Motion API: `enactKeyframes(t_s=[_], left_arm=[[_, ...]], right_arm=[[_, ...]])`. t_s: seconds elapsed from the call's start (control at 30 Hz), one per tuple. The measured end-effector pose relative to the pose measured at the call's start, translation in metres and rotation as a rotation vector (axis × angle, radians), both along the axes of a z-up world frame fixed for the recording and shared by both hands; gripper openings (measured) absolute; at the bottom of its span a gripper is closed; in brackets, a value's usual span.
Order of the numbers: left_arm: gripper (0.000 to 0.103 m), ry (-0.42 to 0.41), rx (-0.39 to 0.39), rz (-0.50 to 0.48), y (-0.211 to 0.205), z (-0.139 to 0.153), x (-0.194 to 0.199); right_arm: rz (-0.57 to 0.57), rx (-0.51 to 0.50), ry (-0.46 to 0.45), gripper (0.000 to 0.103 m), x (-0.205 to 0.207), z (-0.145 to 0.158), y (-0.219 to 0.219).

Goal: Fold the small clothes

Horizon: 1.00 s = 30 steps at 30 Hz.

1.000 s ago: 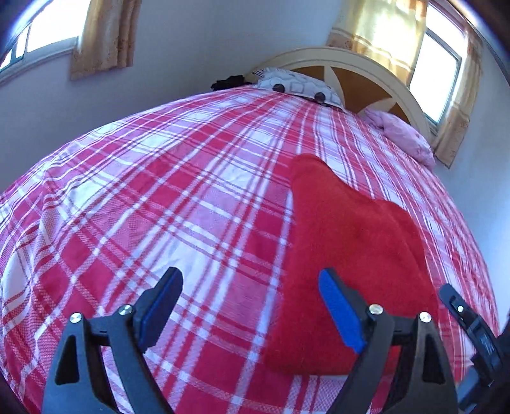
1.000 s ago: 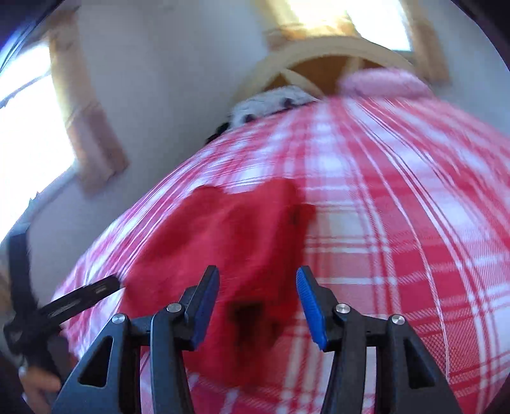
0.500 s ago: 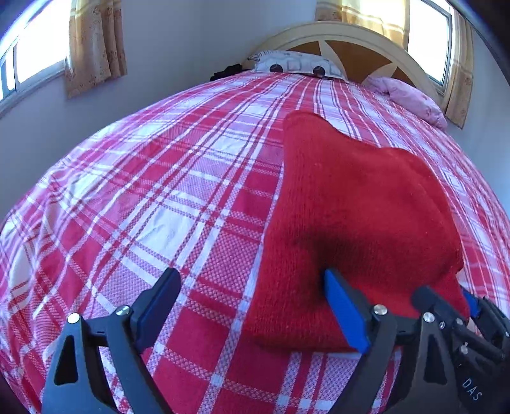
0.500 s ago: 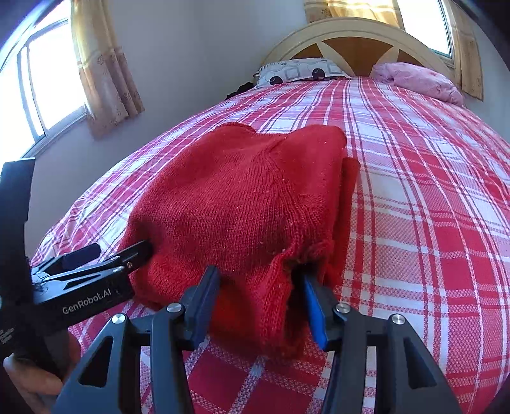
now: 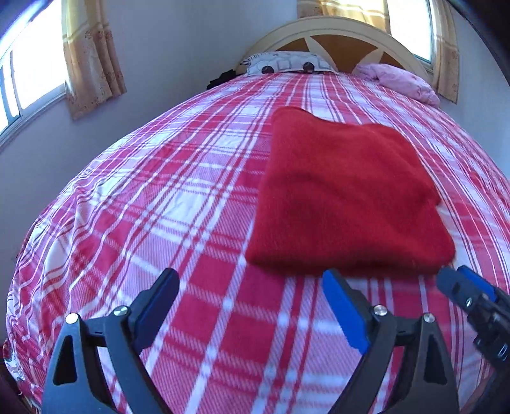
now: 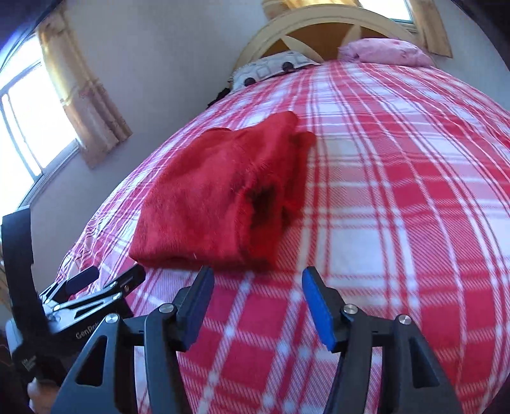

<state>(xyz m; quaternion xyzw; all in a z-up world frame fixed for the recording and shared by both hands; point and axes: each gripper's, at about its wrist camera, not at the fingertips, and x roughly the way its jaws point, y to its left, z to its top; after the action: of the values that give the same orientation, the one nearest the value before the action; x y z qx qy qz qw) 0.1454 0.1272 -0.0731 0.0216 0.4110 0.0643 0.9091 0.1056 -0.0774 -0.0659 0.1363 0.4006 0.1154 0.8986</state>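
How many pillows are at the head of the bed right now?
2. A white patterned pillow lies left of centre against the headboard, and a pink pillow lies to its right. Others could be hidden behind them.

A bed (image 5: 165,203) spread with a red-and-white plaid cover carries everything. A folded red knit (image 5: 344,197) lies flat on the cover, toward the near end, one open edge gaping on its right side in the right wrist view. At the far end, against the curved headboard (image 5: 328,28), lie a patterned pillow (image 5: 287,63) and a pink pillow (image 5: 401,81), side by side.
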Motion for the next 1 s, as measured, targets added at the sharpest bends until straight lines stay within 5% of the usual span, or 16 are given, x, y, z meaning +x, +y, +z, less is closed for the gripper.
enactKeyframes(t_s=[0.43,0.8,1.0], left_arm=[[0.101,-0.110,0.085,-0.026,-0.020,0.029,-0.055],[0.103,-0.151,0.043,-0.070,-0.017,0.071,-0.087],[0.103,-0.210,0.036,-0.040,-0.002,0.100,-0.103]], right_arm=[[-0.066,-0.057,0.001,0.059,-0.052,0.023,-0.007],[-0.161,0.247,0.107,0.059,-0.075,0.098,-0.019],[-0.138,0.304,-0.057,0.076,-0.096,0.160,0.007]])
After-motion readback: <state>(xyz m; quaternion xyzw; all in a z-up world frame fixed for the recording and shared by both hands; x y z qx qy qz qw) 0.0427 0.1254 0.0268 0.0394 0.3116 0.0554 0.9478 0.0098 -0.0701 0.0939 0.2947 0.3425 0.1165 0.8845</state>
